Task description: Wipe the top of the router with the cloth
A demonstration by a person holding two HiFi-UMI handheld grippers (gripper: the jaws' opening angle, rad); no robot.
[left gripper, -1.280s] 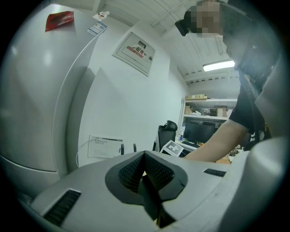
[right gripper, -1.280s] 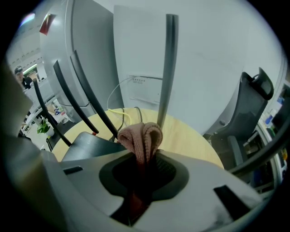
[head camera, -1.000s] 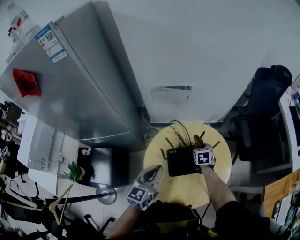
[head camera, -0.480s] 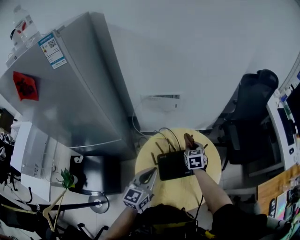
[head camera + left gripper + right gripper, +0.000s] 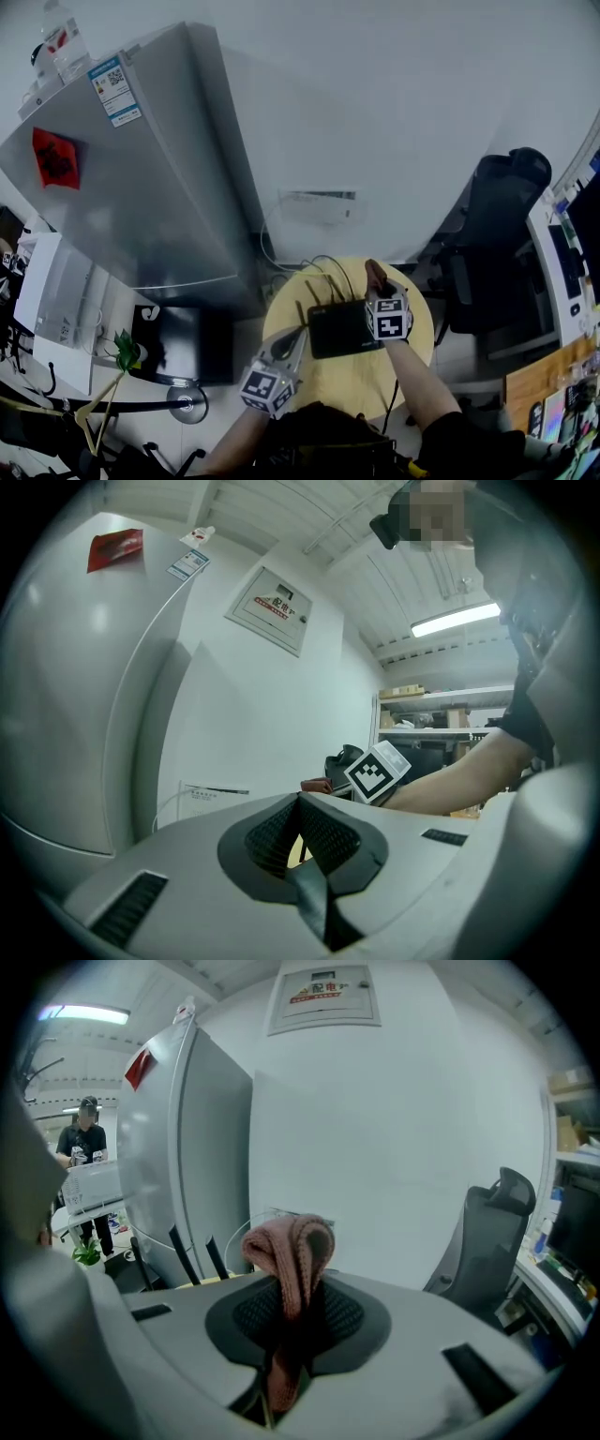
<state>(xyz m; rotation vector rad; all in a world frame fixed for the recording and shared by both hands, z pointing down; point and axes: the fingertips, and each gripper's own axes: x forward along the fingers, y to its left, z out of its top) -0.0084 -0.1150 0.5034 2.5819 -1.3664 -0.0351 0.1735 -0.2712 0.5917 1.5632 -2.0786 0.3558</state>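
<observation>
Some wiping seemingly remains: right gripper [image 5: 286, 1321] pinches the cloth [image 5: 291, 1251] at the back of the router [image 5: 342, 328]; left gripper [image 5: 305, 841] closed, empty.

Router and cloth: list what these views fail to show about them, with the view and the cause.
Head view: the router's top is too small and dark to judge how clean it is.
Head view: whether the cloth touches the router; the right gripper covers that end.
Right gripper view: the gripper's body hides the router's top; only antennas show.
Left gripper view: the left gripper body hides the router.
</observation>
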